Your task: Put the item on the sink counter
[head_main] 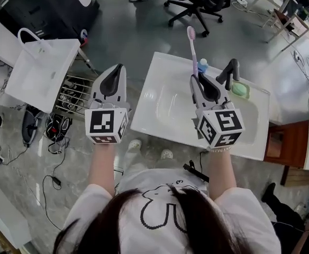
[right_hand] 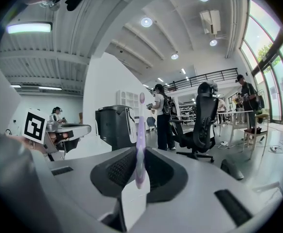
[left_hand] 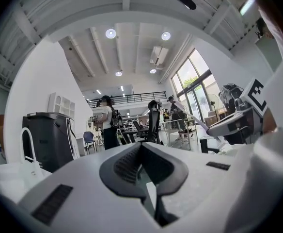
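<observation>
A purple toothbrush with a pink head stands up from my right gripper, which is shut on its handle. In the right gripper view the toothbrush rises between the two dark pads of that gripper. This gripper hovers over the white sink counter, near its back rim. My left gripper is held to the left of the sink, over the floor. Its jaws are shut with nothing in them; in the left gripper view the pads meet at the tip.
A black faucet, a green soap and a small blue item sit at the sink's back edge. A second white basin stands at left beside a wire rack. An office chair and cables are on the floor.
</observation>
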Available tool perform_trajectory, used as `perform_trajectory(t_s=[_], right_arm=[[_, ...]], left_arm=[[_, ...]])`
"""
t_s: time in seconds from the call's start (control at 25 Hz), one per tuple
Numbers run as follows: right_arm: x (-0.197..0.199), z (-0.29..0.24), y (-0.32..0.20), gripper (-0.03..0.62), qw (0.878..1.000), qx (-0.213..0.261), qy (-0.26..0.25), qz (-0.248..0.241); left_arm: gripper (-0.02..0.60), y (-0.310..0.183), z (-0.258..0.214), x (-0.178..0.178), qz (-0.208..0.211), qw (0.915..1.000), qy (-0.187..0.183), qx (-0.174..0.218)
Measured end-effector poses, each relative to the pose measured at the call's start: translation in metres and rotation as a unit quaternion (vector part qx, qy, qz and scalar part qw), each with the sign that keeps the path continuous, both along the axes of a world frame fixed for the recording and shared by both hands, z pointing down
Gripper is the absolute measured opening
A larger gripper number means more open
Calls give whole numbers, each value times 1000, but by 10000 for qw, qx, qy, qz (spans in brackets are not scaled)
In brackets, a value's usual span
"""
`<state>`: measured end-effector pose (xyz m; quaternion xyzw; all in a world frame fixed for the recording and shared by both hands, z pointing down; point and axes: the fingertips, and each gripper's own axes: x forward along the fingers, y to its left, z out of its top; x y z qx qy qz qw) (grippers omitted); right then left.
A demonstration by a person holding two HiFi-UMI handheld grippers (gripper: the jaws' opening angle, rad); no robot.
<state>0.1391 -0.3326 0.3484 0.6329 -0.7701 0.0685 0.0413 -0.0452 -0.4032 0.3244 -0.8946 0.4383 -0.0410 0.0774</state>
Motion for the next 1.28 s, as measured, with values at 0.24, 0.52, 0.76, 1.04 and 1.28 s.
perform_trajectory(t_s=[0.24,0.52,0.76,1.04,1.28], right_arm=[[-3,4,-11,77,9983,-140,-61,564],[-17,11,-31,78,9932,-447,-87,1072],[-37,37,-54,78,9868,-966,-199,1282],[-55,73,-81,78,9784,-1490,-390,1378],[-67,115,-103,78,9646,-2122,-499,1481]], left_arm=[[8,-28,-2,2,527,9986,-25,-26],[8,-67,-10,-3,998,9950,31,-49],[8,-94,-1,-11,1334,9909,65,-191],[8,-115,14,-12,1631,9861,57,-317],[8,-129,25,-10,1794,9826,88,-468]])
